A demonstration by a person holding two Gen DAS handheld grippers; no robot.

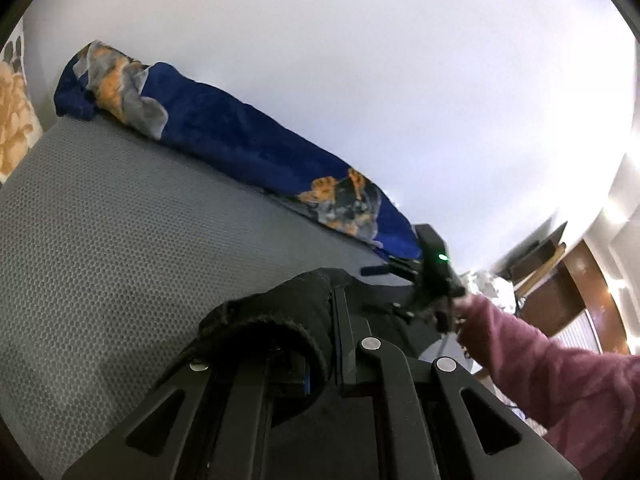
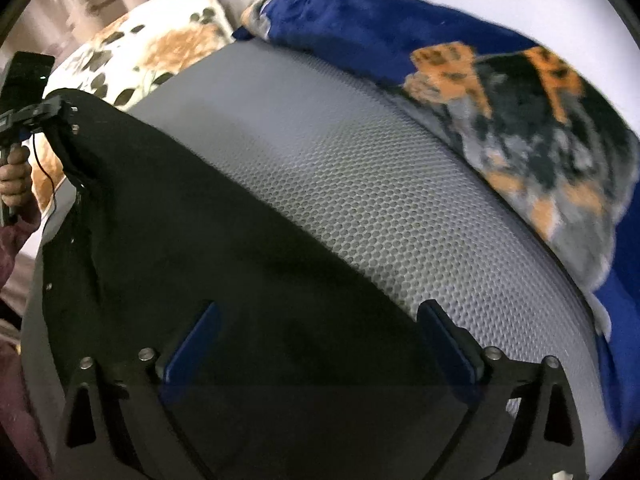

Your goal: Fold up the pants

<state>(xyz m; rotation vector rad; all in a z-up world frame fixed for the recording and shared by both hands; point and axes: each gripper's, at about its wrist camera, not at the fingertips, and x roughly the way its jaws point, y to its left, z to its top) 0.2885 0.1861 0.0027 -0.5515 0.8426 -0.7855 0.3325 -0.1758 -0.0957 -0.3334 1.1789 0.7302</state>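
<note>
Black pants (image 2: 200, 240) lie spread on the grey mesh mattress (image 2: 360, 180). My right gripper (image 2: 320, 340) hangs open over them, its blue pads (image 2: 448, 340) wide apart; one is above the cloth, the other is at the pants' edge. At the far left, my left gripper (image 2: 74, 160) is shut on a corner of the pants and holds it raised. In the left wrist view that gripper (image 1: 320, 332) has black pants cloth (image 1: 272, 316) bunched over its fingers. Beyond it is the right gripper's body (image 1: 438, 276), held by a hand in a pink sleeve (image 1: 560, 380).
A blue blanket with a dog print (image 2: 520, 120) lies along the wall side of the mattress (image 1: 100, 240), seen as a blue blanket roll (image 1: 240, 140) from the left. A floral pillow (image 2: 160, 52) sits at the bed's end. Wooden furniture (image 1: 560, 280) stands past the bed.
</note>
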